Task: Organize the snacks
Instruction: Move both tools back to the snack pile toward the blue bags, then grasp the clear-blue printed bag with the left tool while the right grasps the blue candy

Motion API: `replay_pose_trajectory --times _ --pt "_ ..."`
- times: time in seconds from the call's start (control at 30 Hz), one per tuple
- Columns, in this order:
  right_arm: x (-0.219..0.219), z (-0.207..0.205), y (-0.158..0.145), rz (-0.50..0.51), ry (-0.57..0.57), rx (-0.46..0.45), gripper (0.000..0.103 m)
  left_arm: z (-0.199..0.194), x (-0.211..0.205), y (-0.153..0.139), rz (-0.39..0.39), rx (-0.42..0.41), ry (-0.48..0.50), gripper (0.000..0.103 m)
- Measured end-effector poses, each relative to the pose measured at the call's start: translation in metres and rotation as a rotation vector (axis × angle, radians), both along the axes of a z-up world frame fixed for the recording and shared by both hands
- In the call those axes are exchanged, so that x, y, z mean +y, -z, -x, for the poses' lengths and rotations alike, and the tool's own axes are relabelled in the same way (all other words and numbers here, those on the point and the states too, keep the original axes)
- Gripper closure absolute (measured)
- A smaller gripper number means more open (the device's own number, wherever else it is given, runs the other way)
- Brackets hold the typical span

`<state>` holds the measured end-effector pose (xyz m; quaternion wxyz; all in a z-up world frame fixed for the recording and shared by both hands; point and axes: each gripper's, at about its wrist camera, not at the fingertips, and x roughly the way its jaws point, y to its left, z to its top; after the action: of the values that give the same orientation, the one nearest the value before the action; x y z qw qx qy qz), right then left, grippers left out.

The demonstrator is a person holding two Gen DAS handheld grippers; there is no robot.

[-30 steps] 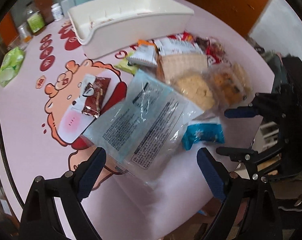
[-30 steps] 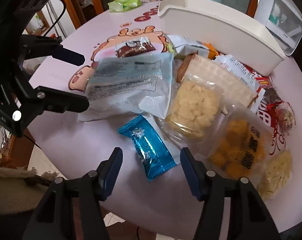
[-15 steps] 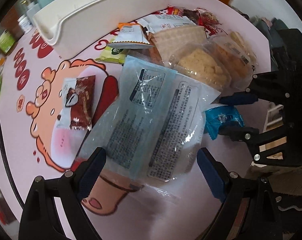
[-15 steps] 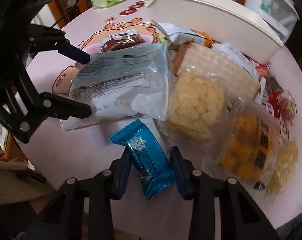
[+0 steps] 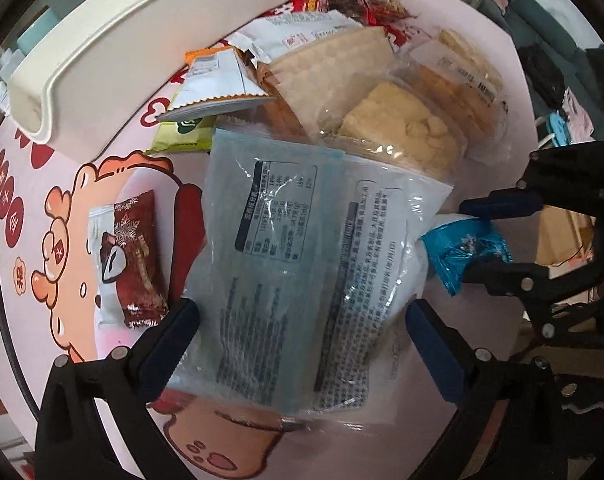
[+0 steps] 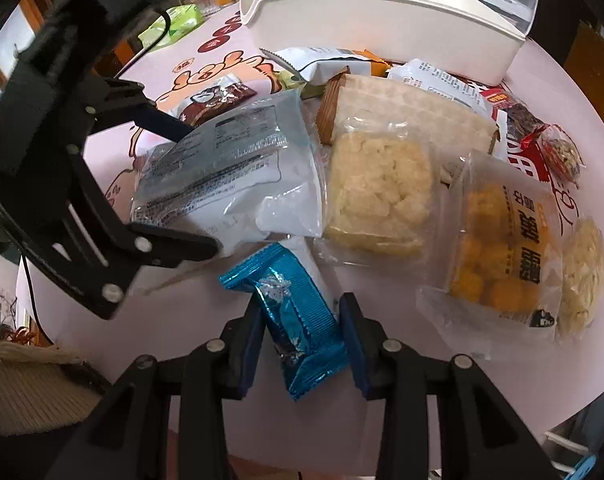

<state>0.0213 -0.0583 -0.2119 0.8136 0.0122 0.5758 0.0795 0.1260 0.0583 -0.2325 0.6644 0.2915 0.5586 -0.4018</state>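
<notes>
A round pink table (image 6: 174, 328) with a cartoon print carried everything. At its far edge lay the biggest thing, a long cream plastic bin (image 6: 381, 20), its rounded end showing in the left wrist view (image 5: 114, 52). In front of the bin the snacks lay in a loose heap toward the table's right side. Largest among them was a pale blue-and-clear flat bag (image 5: 286, 264) with printed panels, lying nearest the table's left front edge (image 6: 226, 168). Next to it lay a clear pack of pale puffed-rice cake (image 6: 377, 192), partly over a tan wafer pack (image 6: 413, 112), and beside that a clear bag of orange-yellow balls (image 6: 501, 248) near the right edge. Smaller packets lay behind: a white-and-orange pouch (image 5: 214, 88), a red wrapper (image 6: 517, 136), and, off on the cartoon print, a brown chocolate bar (image 5: 136, 256).

The left gripper (image 5: 302, 320) pointed steeply down over the flat bag, its jaws spread as wide as they went and just widened further, one blue pad (image 5: 170, 344) at each long side of the bag; the pads did not press it, though the near pad looked close to the bag's edge.

The right gripper (image 6: 300, 336) also pointed steeply down, near the front edge of the table. Its jaws had just closed in and were clamped on a small teal foil packet (image 6: 294, 316), the pads (image 6: 355, 344) pressed against both sides; the same packet appeared pinched in the left wrist view (image 5: 465, 248).
</notes>
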Motion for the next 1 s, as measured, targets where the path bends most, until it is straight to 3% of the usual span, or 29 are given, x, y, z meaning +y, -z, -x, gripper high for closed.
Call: replay_pose_trajectory --times 0.33,0.67,0.8,1.0 --pt "0.001 0.000 0.000 -0.002 0.025 -0.005 0.065 -0.007 -0.022 0.019 -0.041 -0.037 0.008 0.000" --pt "0.003 -0.003 0.001 -0.012 0.023 0.006 0.068 -0.012 -0.040 0.026 -0.078 -0.020 -0.051 0.001" --pt "0.006 -0.001 0.000 -0.014 0.012 0.014 0.069 0.000 -0.036 0.024 -0.053 -0.040 -0.060 0.010" --pt "0.010 0.005 -0.012 0.006 -0.008 0.006 0.069 0.019 -0.025 0.021 -0.039 -0.022 -0.110 0.014"
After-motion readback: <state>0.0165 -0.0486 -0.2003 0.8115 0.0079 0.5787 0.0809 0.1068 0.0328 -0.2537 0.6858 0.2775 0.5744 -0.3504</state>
